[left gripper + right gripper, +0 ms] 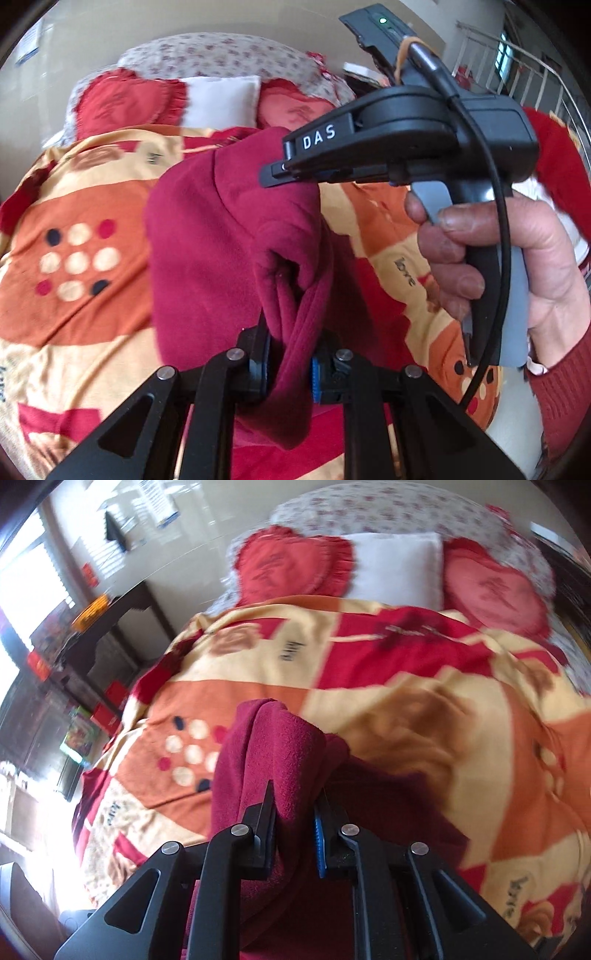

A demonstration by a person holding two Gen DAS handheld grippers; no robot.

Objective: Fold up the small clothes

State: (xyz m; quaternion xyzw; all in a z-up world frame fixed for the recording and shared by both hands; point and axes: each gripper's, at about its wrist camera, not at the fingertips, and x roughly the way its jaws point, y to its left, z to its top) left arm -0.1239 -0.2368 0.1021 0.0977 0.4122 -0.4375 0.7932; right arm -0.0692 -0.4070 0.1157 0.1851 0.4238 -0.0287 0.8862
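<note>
A patterned orange, cream and red blanket (424,709) covers the bed, with two red heart cushions (295,565) and a white pillow (399,568) at the far end. Above the blanket hangs a dark red fleece garment (207,236), lifted clear between both tools. The left gripper (291,365) pinches a bunched fold of it; the right gripper (295,842), held by a hand (491,266), clamps another edge, jaws fully closed on the cloth.

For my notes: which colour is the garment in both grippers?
Dark red garment; the left wrist view shows it best.
</note>
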